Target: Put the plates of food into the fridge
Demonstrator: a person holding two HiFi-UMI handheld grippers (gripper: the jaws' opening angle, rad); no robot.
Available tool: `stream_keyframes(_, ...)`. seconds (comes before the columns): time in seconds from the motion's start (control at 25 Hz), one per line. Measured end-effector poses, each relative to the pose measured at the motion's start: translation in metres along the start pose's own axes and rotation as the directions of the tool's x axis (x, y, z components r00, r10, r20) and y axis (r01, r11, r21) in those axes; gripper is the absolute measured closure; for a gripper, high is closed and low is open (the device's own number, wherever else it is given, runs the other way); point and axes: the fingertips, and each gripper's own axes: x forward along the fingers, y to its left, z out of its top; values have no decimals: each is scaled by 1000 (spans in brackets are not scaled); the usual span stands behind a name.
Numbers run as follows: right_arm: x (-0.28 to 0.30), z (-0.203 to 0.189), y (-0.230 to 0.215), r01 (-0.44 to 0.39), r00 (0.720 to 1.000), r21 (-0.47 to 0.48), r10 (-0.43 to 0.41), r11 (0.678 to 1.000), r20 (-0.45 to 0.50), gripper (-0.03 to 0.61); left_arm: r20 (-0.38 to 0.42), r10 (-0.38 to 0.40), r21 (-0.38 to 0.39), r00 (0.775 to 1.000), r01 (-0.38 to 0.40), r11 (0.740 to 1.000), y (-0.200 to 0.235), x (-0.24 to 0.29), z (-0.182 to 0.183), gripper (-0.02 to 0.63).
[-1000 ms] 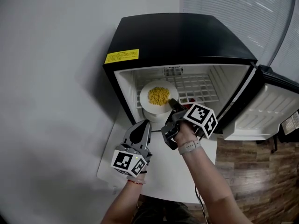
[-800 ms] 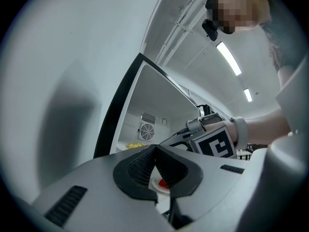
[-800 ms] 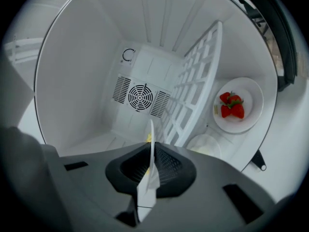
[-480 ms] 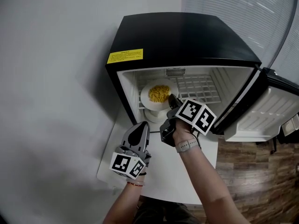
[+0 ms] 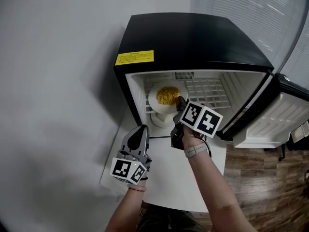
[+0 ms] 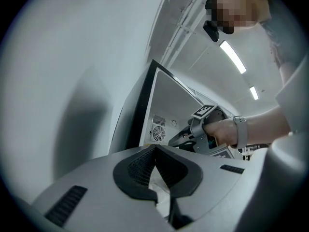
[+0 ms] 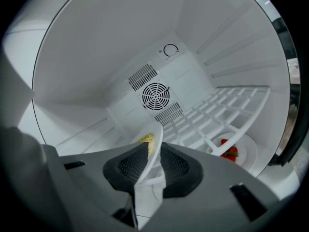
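Note:
A white plate of yellow food (image 5: 166,96) lies on the left part of the wire shelf (image 5: 207,92) inside the open black fridge (image 5: 193,37). My right gripper (image 5: 179,102) reaches in at the plate's near rim. In the right gripper view that rim (image 7: 157,139) stands edge-on between the pads of the right gripper (image 7: 154,149). Its jaws have just been opening and stand slightly apart around the rim. Below the shelf sits a second plate with red strawberries (image 7: 231,151). My left gripper (image 5: 140,130) hovers over the white table, shut and empty.
The fridge door (image 5: 275,117) hangs open to the right. The white table (image 5: 169,178) stands in front of the fridge, against a grey wall on the left. Wooden floor shows at the lower right. A fan grille (image 7: 155,96) marks the fridge's back wall.
The right gripper has rolled at the wrist and its marker cube now faces up more. The plate has settled flatter on the shelf. The left gripper has drifted slightly down and left.

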Motion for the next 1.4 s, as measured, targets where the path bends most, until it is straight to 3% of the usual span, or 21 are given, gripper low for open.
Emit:
stream_keyframes(0.28, 5, 5, -1, 39, 999, -105, -39, 994, 5, 509, 2, 27, 5, 1000, -27, 1000, 18, -6, 5, 607)
stream_keyframes(0.6, 6, 3, -6, 93, 995, -278, -96, 956, 4, 489, -5, -2, -13, 1000, 2, 1000, 9, -3, -2, 607)
stream_keyframes(1.0, 5, 5, -8, 78, 996, -348, -84, 934, -3, 482, -8, -60, -29, 998, 60, 998, -11, 18, -8, 607)
stream_keyframes(1.28, 11, 11, -3, 52, 997, -435, -68, 899, -22, 480, -4, -77, -52, 997, 77, 996, -18, 24, -13, 607)
stream_keyframes(1.4, 12, 13, -6, 58, 996, -430, -79, 901, -30, 475, -4, -77, -56, 997, 76, 996, -17, 24, -11, 607)
